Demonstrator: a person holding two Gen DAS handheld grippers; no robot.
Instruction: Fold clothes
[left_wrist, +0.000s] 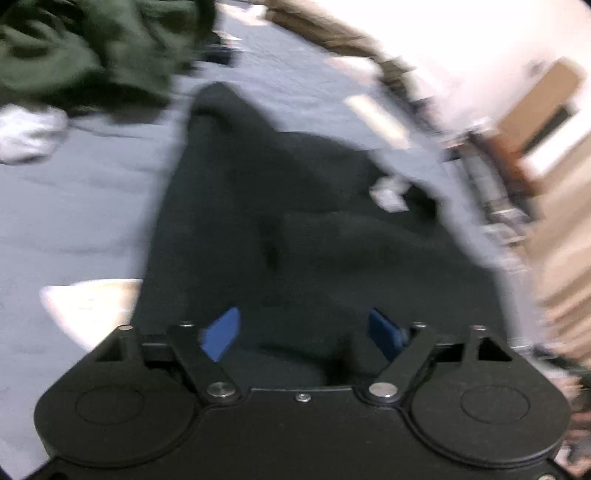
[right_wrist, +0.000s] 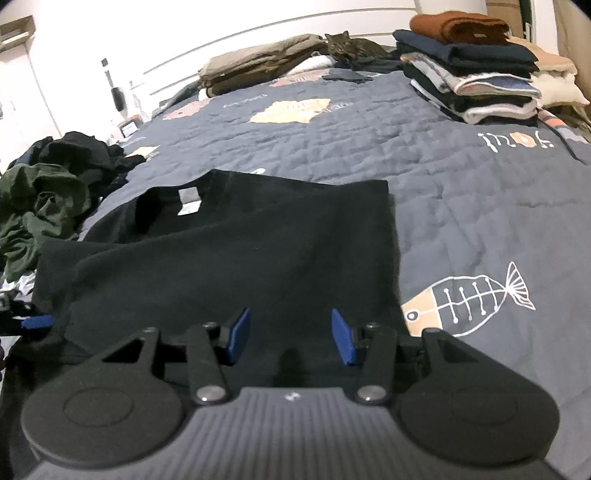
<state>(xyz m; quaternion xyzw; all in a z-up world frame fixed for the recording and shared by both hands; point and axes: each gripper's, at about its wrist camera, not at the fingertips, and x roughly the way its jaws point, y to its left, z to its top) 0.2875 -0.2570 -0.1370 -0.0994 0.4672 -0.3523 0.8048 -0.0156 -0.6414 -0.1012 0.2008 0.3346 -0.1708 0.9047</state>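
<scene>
1. A black short-sleeved cotton T-shirt (right_wrist: 229, 254) lies partly folded on a grey-blue quilted bedspread printed with fish skeletons (right_wrist: 461, 206). It fills the middle of the right wrist view, and its collar with a white neck label (right_wrist: 188, 202) sits at upper centre left.
2. The right gripper (right_wrist: 290, 334) hangs low in the centre of its frame over the shirt's near edge. Its blue pads (right_wrist: 238, 334) stand apart with only cloth beneath them, and nothing is pinched.
3. The left gripper (left_wrist: 301, 334) sits bottom centre in its blurred view, its blue fingers (left_wrist: 221, 334) spread wide above the same black shirt (left_wrist: 295, 229). Nothing is clamped between them.
4. A crumpled dark green garment (right_wrist: 40, 206) heaps at the left edge of the right view and at the upper left of the left view (left_wrist: 85, 48).
5. A stack of folded clothes topped by a rust-brown knit (right_wrist: 476, 70) stands at upper right.
6. A tabby cat (right_wrist: 351, 46) lies at top centre, just beside a folded olive-brown blanket (right_wrist: 258, 62).
</scene>
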